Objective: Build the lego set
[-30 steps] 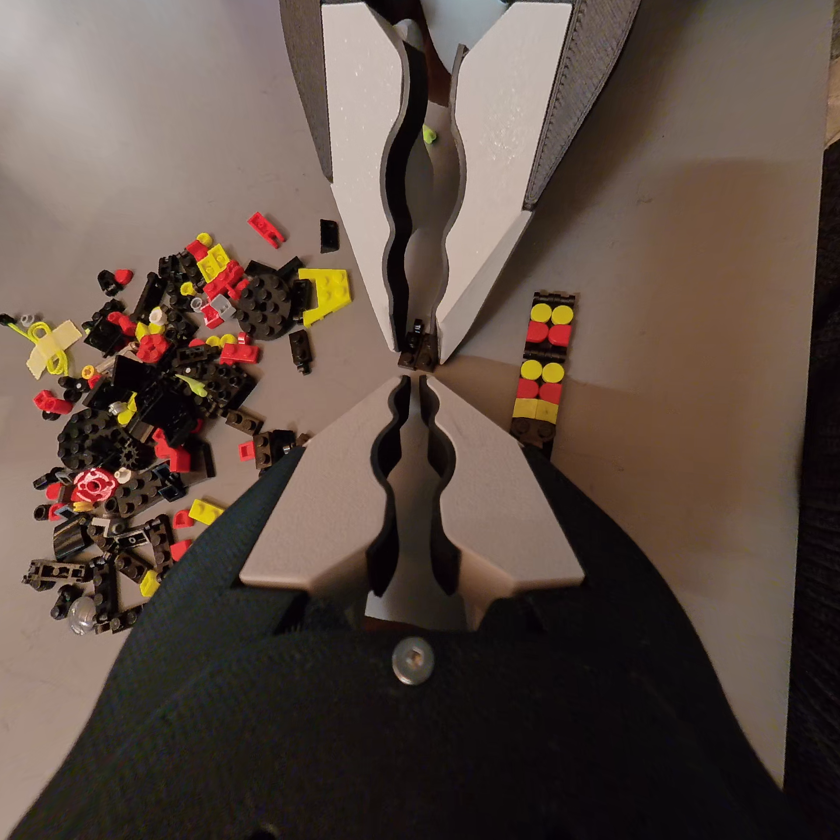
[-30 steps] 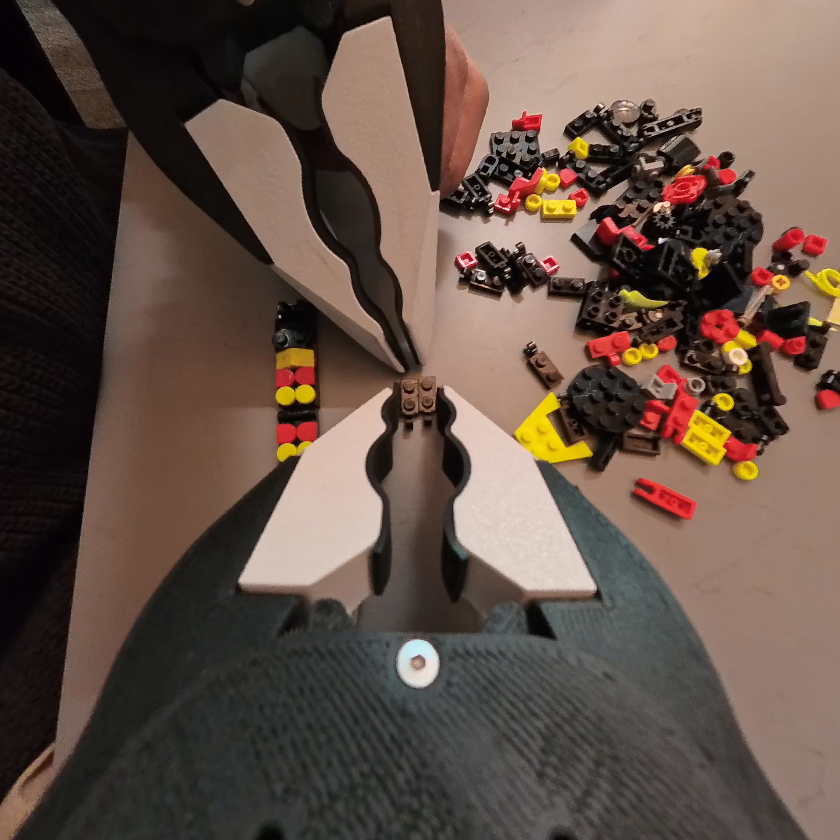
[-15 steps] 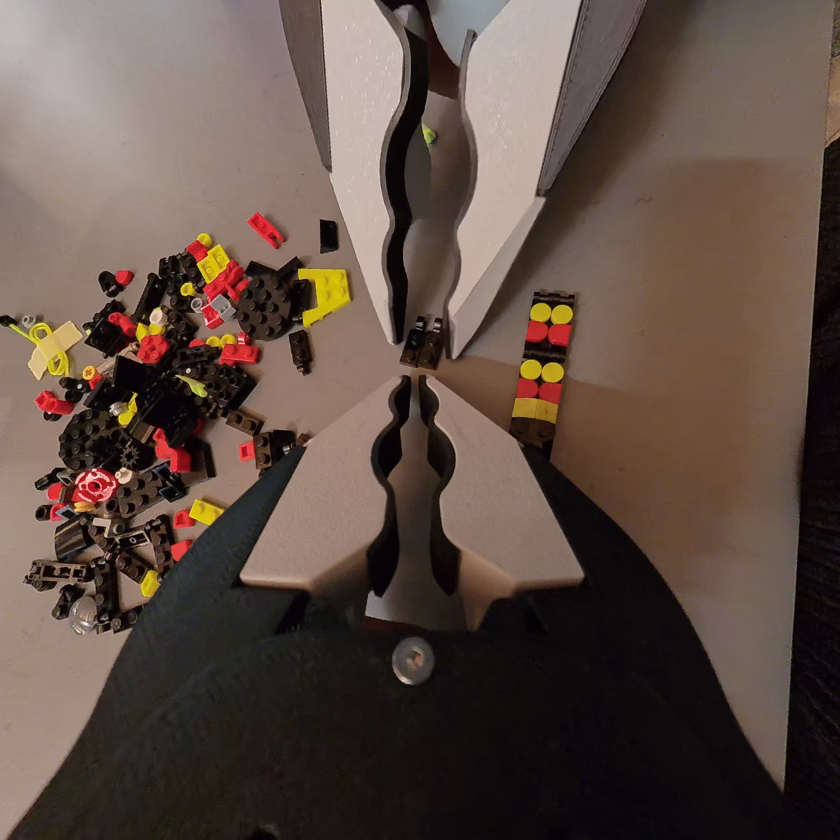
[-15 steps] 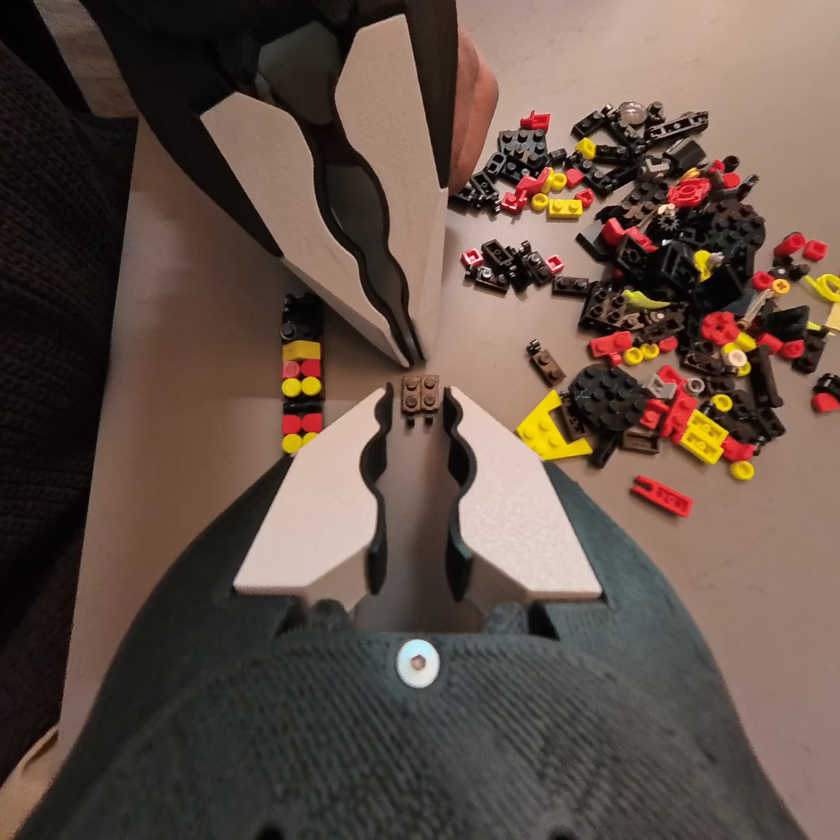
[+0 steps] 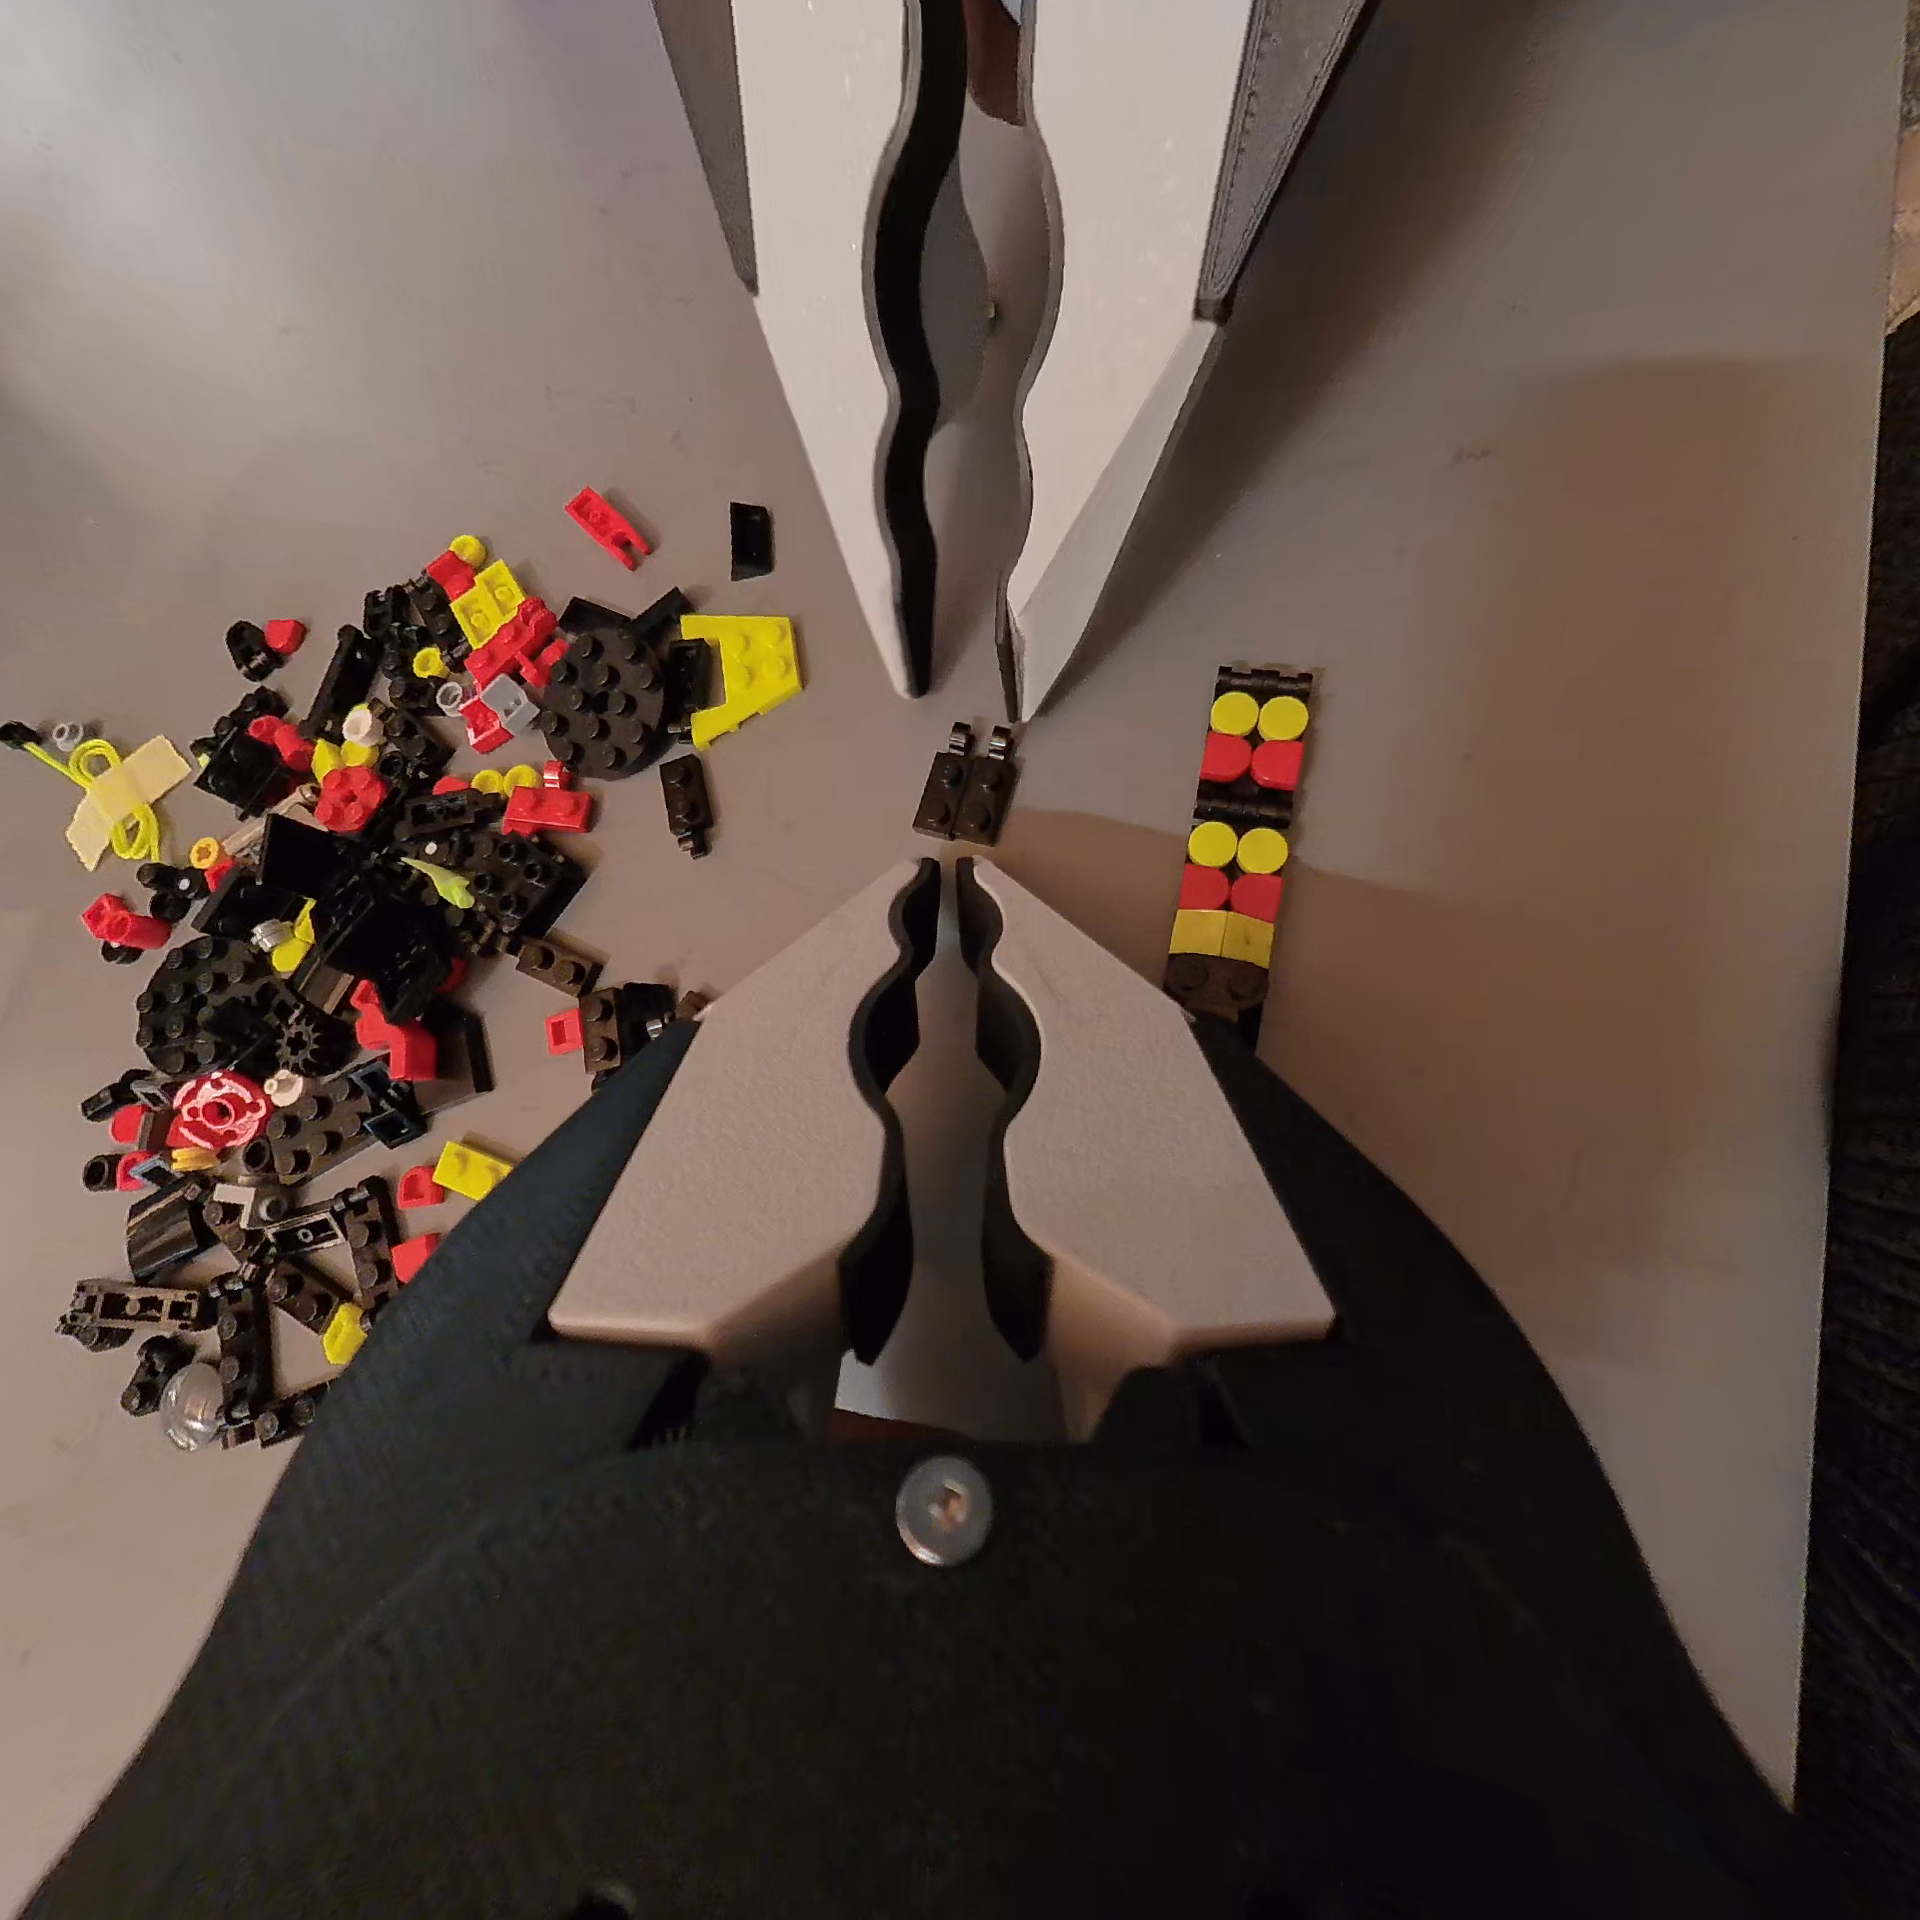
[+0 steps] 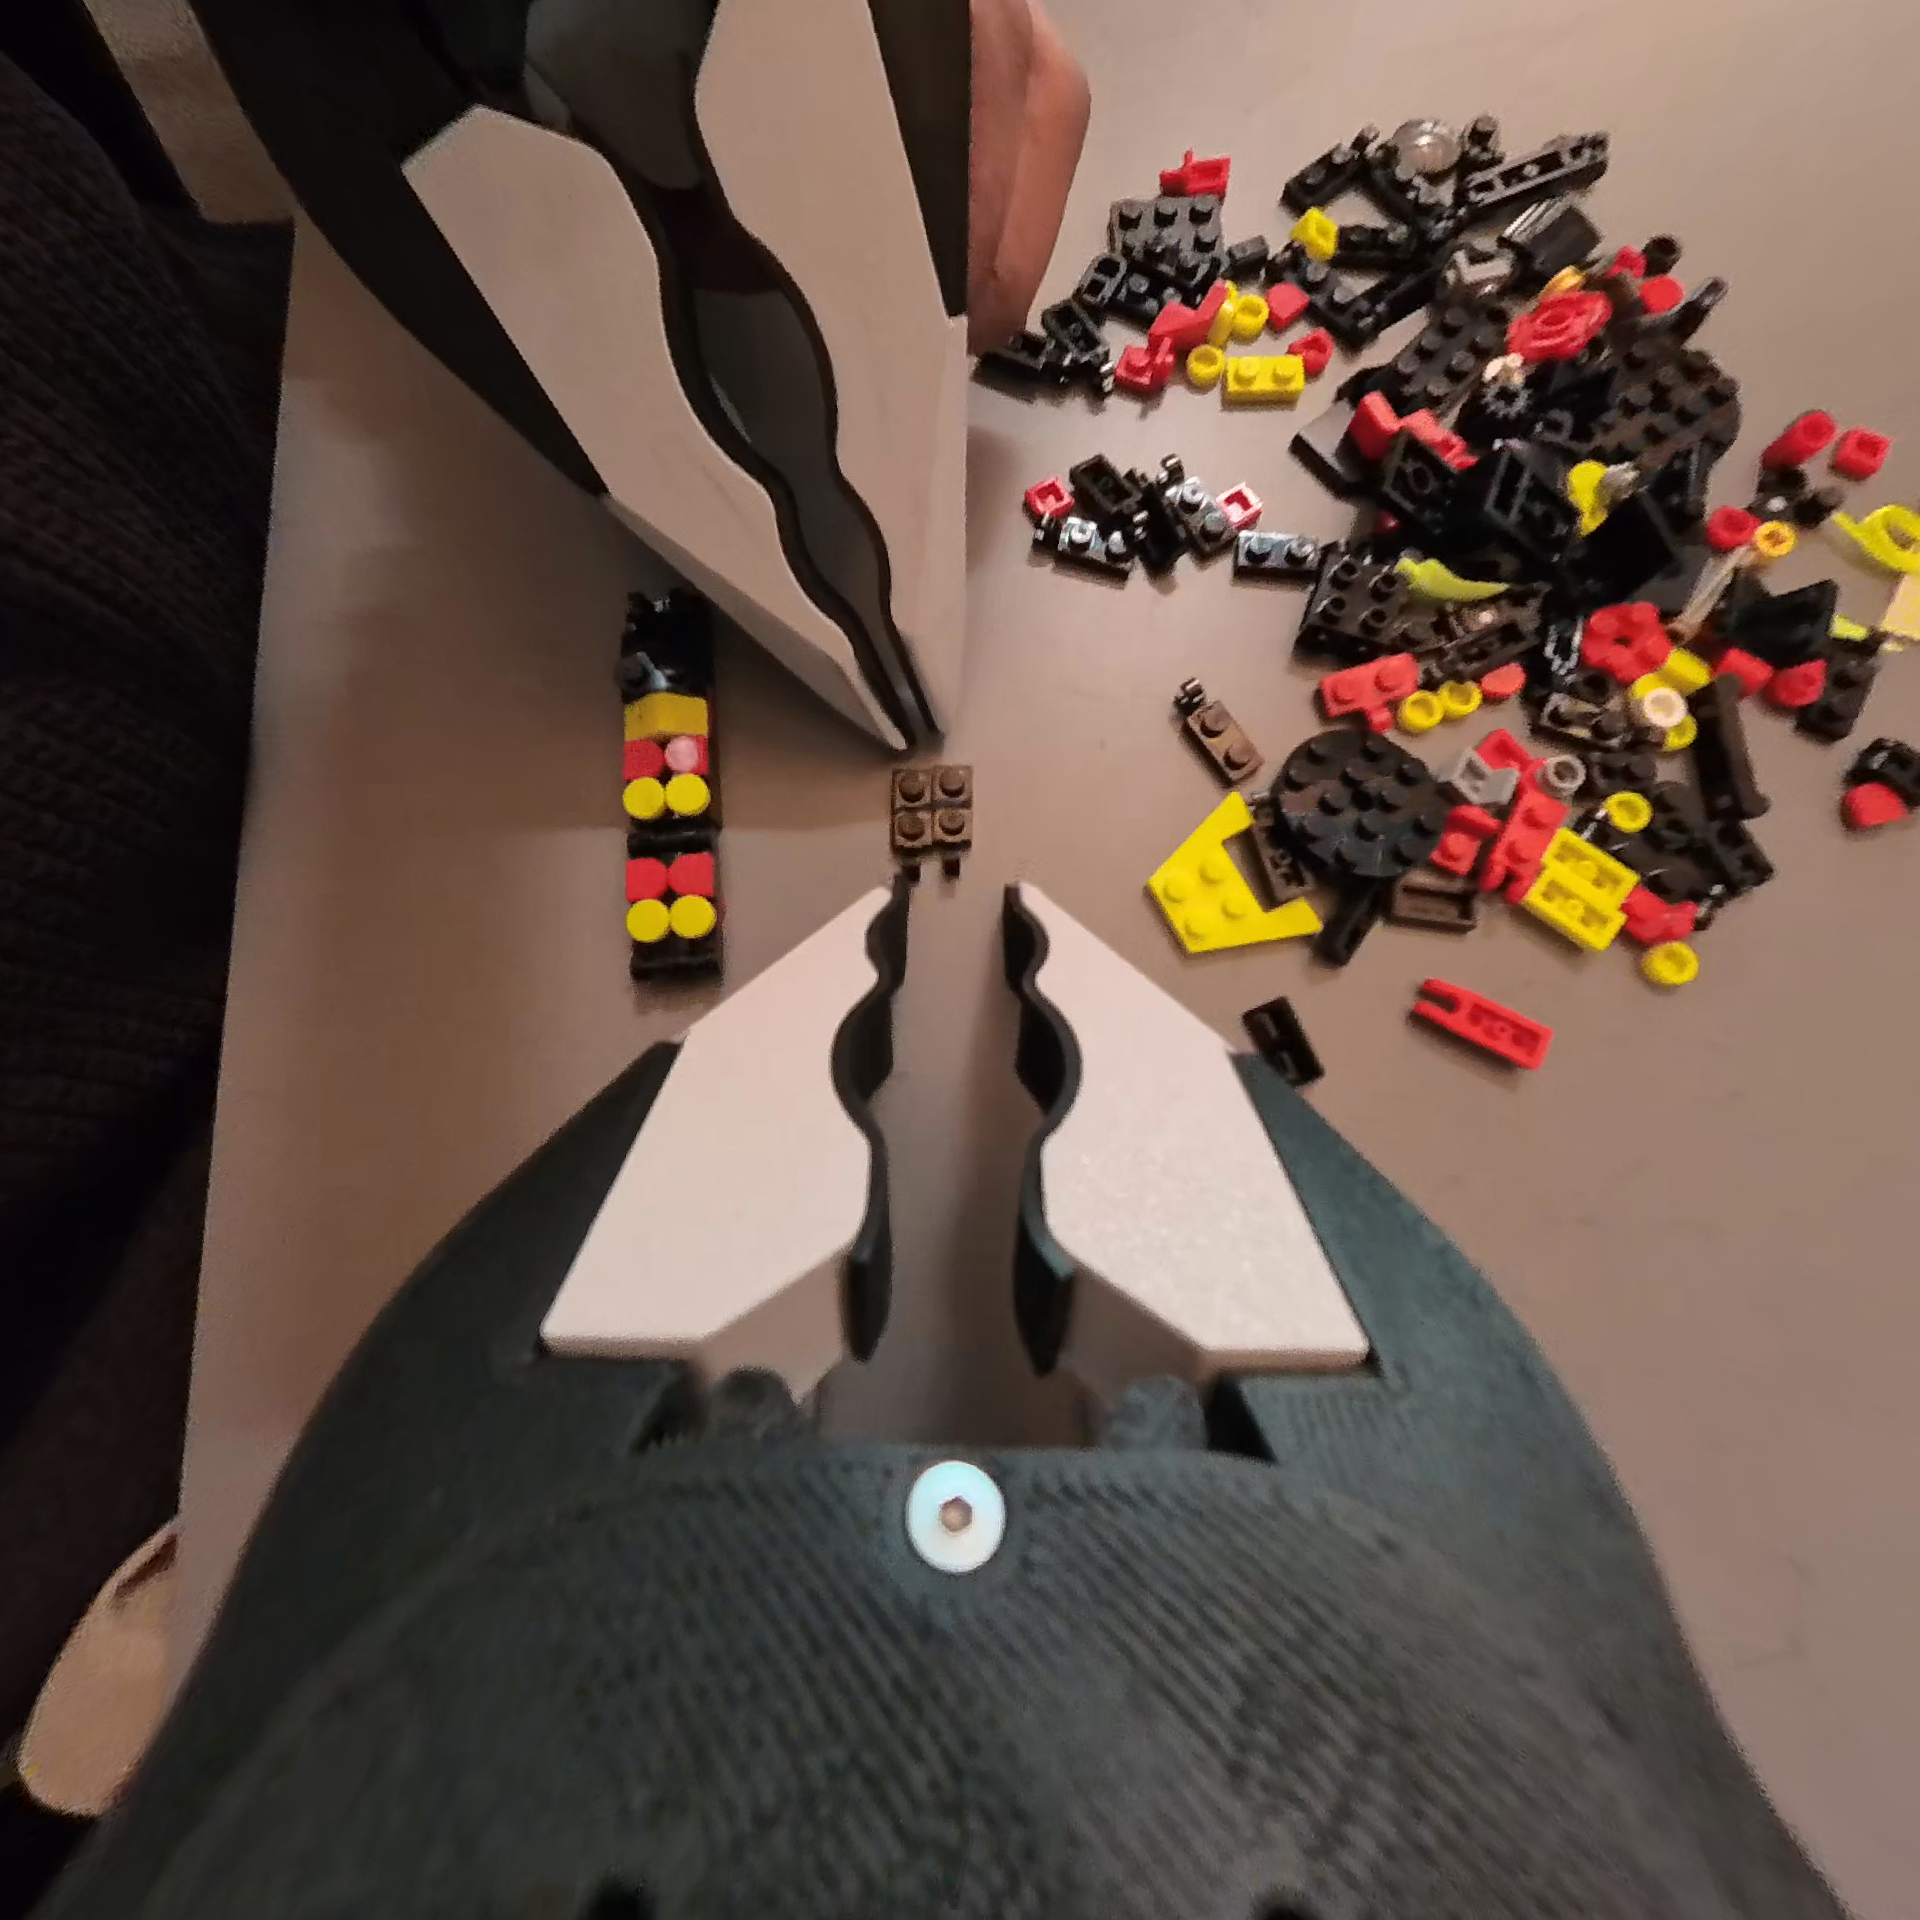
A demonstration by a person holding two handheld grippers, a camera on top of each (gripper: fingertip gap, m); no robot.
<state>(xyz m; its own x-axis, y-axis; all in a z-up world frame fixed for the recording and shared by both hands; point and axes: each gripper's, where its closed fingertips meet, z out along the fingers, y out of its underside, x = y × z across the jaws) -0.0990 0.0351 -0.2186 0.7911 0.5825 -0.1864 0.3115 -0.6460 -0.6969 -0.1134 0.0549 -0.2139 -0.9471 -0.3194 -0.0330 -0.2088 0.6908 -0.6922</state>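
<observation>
Two small black clip plates (image 5: 966,792) lie side by side on the grey table, between the two grippers; they also show in the right wrist view (image 6: 932,812). My left gripper (image 5: 940,871) is shut and empty, its tips just short of the pair. My right gripper (image 6: 956,896) is open and empty, a little back from the pair. A built black strip with yellow and red round tiles (image 5: 1242,831) lies beside them, also seen in the right wrist view (image 6: 670,821).
A pile of loose black, red and yellow pieces (image 5: 364,935) covers the table on one side, also in the right wrist view (image 6: 1507,571), with a yellow wedge plate (image 6: 1216,883) nearest. The table edge (image 5: 1849,935) runs past the strip. A hand (image 6: 1023,156) holds the left gripper. My left and right fingertips are right by each other.
My right gripper has opened, let go of the black plate pair and drawn back. The pair now lies free on the table. The left gripper has stayed shut and barely moved.
</observation>
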